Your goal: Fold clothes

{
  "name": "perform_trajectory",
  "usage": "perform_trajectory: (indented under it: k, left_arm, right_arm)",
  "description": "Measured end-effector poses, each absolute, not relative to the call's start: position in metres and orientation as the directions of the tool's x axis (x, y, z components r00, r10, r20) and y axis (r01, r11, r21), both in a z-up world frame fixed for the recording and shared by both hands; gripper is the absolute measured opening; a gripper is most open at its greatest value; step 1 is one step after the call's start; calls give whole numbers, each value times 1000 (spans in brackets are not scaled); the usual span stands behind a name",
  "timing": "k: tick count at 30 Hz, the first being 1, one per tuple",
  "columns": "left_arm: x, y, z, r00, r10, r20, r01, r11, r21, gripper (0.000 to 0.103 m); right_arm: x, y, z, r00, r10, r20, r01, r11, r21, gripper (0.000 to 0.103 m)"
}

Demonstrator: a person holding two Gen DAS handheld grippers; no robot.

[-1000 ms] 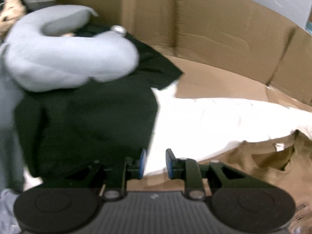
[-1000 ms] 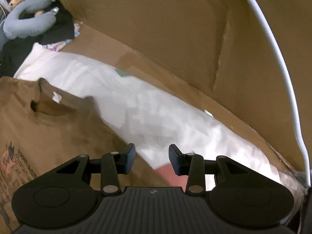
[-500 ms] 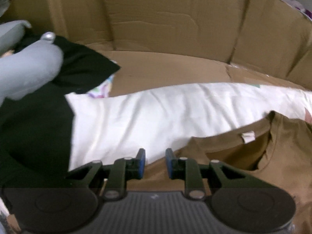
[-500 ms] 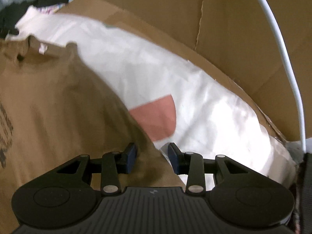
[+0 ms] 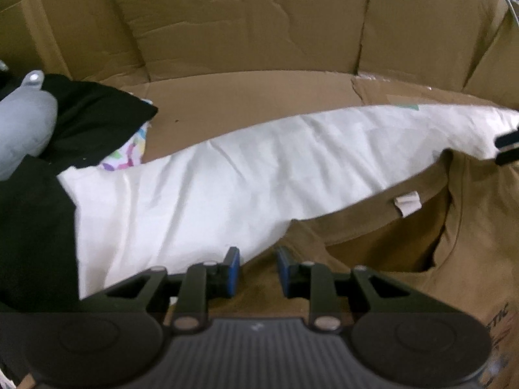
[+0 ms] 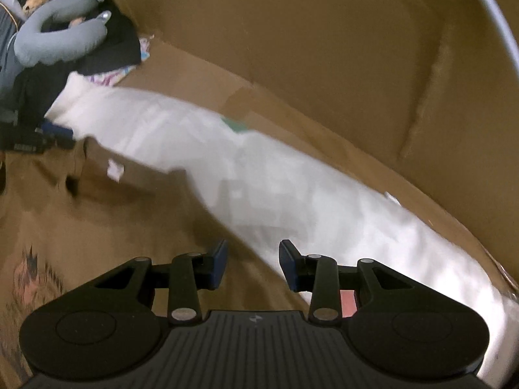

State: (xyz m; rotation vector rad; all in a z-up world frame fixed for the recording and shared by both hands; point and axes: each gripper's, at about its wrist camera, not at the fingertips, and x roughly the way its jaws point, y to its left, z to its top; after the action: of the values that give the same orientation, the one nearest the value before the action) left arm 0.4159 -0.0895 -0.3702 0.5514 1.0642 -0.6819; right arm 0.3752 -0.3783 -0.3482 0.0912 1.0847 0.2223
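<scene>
The left tongs (image 5: 256,270) hang over the shoulder edge of a brown T-shirt (image 5: 470,259), their blue pads a narrow gap apart and opening, with nothing pinched between them. The right tongs (image 6: 252,267) stand more widely spread above the line where the brown T-shirt (image 6: 97,243) meets a white cloth (image 6: 292,194), also gripping nothing. The T-shirt lies spread, collar open with a small label showing, a print on its chest, overlapping the white cloth (image 5: 227,188) that runs lengthwise beneath it. Both lie on the floor of a large cardboard enclosure (image 5: 259,32), whose creased walls rise behind. Toward one end, black clothing (image 5: 35,220) is heaped with a grey neck pillow (image 6: 61,42) on top and a patch of colourful patterned fabric (image 5: 129,152) showing beneath. A white cable (image 6: 496,22) curves along the cardboard wall.
</scene>
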Motion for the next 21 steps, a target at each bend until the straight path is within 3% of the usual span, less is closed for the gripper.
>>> perform_trajectory:
  k: [14, 16, 21]
  left_arm:
    - [402, -92, -377, 301, -298, -906, 807, 585, 75, 34]
    - [399, -96, -380, 291, -295, -910, 823, 562, 81, 35]
    - [397, -101, -383, 286, -287, -914, 827, 556, 84, 33]
  right_arm:
    - [400, -334, -364, 468, 236, -852, -144, 971, 189, 38]
    - [399, -329, -365, 463, 245, -852, -171, 968, 186, 32]
    - [398, -320, -369, 438, 262, -860, -215, 959, 182, 31]
